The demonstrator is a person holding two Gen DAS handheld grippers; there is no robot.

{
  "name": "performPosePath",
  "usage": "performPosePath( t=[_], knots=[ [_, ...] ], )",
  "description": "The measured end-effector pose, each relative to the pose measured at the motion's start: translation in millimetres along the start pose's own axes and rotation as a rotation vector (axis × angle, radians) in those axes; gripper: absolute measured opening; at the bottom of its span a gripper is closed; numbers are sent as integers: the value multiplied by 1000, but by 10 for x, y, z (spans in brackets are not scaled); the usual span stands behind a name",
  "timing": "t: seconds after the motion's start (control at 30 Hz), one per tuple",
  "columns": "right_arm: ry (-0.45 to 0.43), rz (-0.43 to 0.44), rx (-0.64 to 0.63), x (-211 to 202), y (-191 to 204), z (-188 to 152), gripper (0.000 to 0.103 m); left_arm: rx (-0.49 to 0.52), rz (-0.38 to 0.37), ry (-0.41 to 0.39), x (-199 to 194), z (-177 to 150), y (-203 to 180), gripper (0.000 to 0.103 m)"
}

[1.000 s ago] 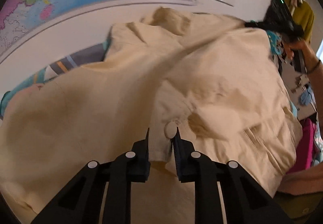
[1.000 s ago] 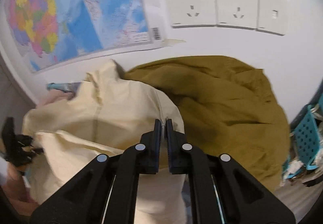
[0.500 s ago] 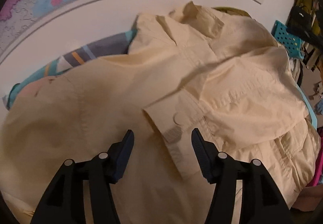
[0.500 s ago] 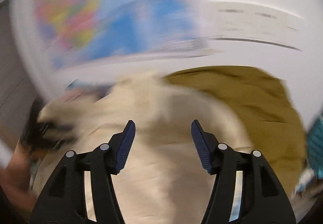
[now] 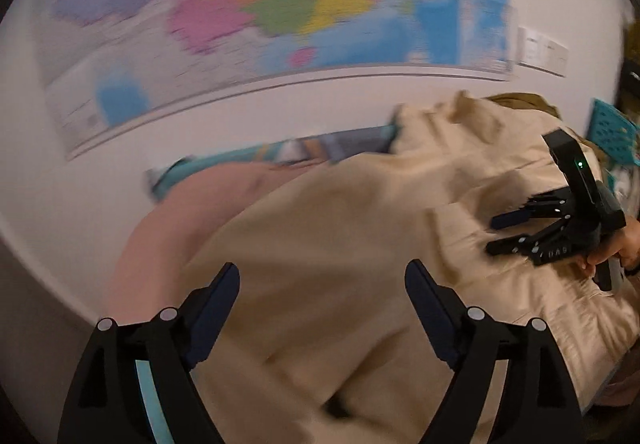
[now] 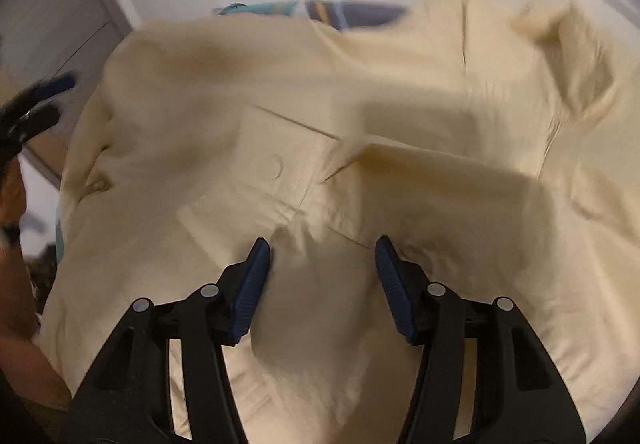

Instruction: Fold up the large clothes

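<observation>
A large cream jacket (image 5: 360, 228) lies spread over the surface, with a sleeve cuff and its round button (image 6: 272, 165) folded across its front. My left gripper (image 5: 322, 280) is open and empty above the jacket's left part. My right gripper (image 6: 322, 252) is open and empty just above the jacket's middle, near the cuff. The right gripper also shows in the left wrist view (image 5: 520, 232), open over the jacket's right side. The left gripper shows at the left edge of the right wrist view (image 6: 36, 103). Both views are motion-blurred.
A world map (image 5: 280, 3) hangs on the white wall behind. Wall sockets (image 5: 544, 51) sit right of it. A striped teal cloth (image 5: 320, 149) and a pink cloth (image 5: 180, 211) lie under the jacket. An olive garment (image 5: 520, 99) and a teal basket (image 5: 612, 135) are at the far right.
Both grippers opened and let go of the jacket a second ago. Since then the left gripper has swung left and up, and the right gripper has come down over the jacket's middle.
</observation>
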State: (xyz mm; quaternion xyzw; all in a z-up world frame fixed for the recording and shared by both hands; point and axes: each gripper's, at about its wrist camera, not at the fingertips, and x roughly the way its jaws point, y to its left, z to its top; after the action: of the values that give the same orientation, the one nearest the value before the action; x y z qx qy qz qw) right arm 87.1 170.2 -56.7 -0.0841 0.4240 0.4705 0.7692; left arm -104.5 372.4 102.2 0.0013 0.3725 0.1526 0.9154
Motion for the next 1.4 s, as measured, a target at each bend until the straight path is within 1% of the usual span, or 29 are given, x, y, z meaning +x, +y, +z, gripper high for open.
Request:
performPosePath(
  t=[0.03, 0.1, 0.17, 0.23, 0.27, 0.3, 0.33, 0.37, 0.4, 0.43, 0.53, 0.57, 0.63, 0.67, 0.7, 0.73, 0.77, 0.83, 0.87, 0.9, 1.0, 1.07, 1.1, 1.2, 1.23, 1.27, 1.3, 1.37, 1.4],
  knots=[
    [-21, 34, 41, -38, -31, 7, 56, -28, 11, 16, -15, -71, 103, 83],
    [-57, 58, 53, -186, 40, 4, 57, -61, 41, 49, -6, -204, 256, 83],
    [-94, 133, 5, -347, 250, -6, 58, -90, 60, 92, 47, -322, 381, 83],
    [-115, 229, -72, -474, 568, -18, 60, -106, 60, 107, 96, -390, 431, 81],
    [-119, 280, -134, -509, 806, -40, 63, -115, 52, 116, 121, -413, 453, 78],
    [-115, 316, -190, -501, 1016, -55, 63, -126, 46, 125, 151, -427, 475, 65],
    [-108, 338, -230, -476, 1171, -39, 64, -136, 42, 135, 182, -441, 490, 55],
    [-91, 367, -272, -415, 1358, -30, 65, -146, 34, 147, 220, -441, 500, 53],
    [-69, 410, -313, -320, 1573, -35, 66, -152, 28, 150, 245, -435, 503, 46],
    [-58, 422, -332, -272, 1718, -60, 66, -145, 26, 144, 248, -426, 492, 39],
    [-19, 458, -359, 0, 2054, -91, 66, -131, 23, 138, 244, -400, 456, 35],
    [-12, 457, -356, 93, 2127, -84, 70, -132, 14, 136, 233, -386, 445, 35],
    [3, 395, -378, 338, 2274, -58, 70, -134, -9, 133, 210, -348, 433, 35],
    [20, 375, -376, 457, 2333, -35, 66, -130, -17, 133, 200, -328, 417, 35],
    [18, 390, -366, 499, 2365, -5, 62, -124, -15, 133, 186, -314, 408, 35],
    [7, 410, -360, 500, 2392, 17, 35, -120, -15, 133, 177, -299, 392, 36],
    [13, 449, -349, 486, 2418, 57, 14, -120, -22, 133, 167, -287, 382, 37],
    [-18, 473, -349, 340, 2456, 98, 12, -126, -48, 123, 113, -229, 387, 40],
    [-37, 517, -340, 197, 2439, 127, 10, -126, -55, 114, 77, -203, 391, 40],
    [-48, 534, -329, 109, 2424, 149, 10, -116, -66, 75, -40, -143, 392, 42],
    [-157, 617, -280, -516, 2171, 304, 9, -138, -131, -78, -449, 2, 443, 65],
    [-220, 612, -278, -870, 1972, 377, 8, -143, -158, -199, -779, 94, 459, 66],
    [-255, 579, -272, -1133, 1809, 418, 8, -148, -169, -230, -867, 122, 463, 67],
    [-306, 460, -244, -1623, 1391, 453, 8, -154, -219, -291, -1012, 187, 421, 68],
    [-313, 393, -224, -1788, 1199, 435, 8, -149, -218, -289, -987, 201, 376, 68],
    [-310, 354, -206, -1947, 933, 361, 8, -141, -215, -277, -934, 207, 326, 68],
    [-301, 261, -175, -2068, 712, 317, 8, -125, -221, -253, -835, 212, 245, 68],
    [-259, 134, -152, -2128, 434, 269, 8, -99, -238, -192, -611, 207, 95, 68],
    [-223, 76, -128, -2139, 282, 193, 8, -75, -252, -142, -432, 187, -31, 68]
  ],
)
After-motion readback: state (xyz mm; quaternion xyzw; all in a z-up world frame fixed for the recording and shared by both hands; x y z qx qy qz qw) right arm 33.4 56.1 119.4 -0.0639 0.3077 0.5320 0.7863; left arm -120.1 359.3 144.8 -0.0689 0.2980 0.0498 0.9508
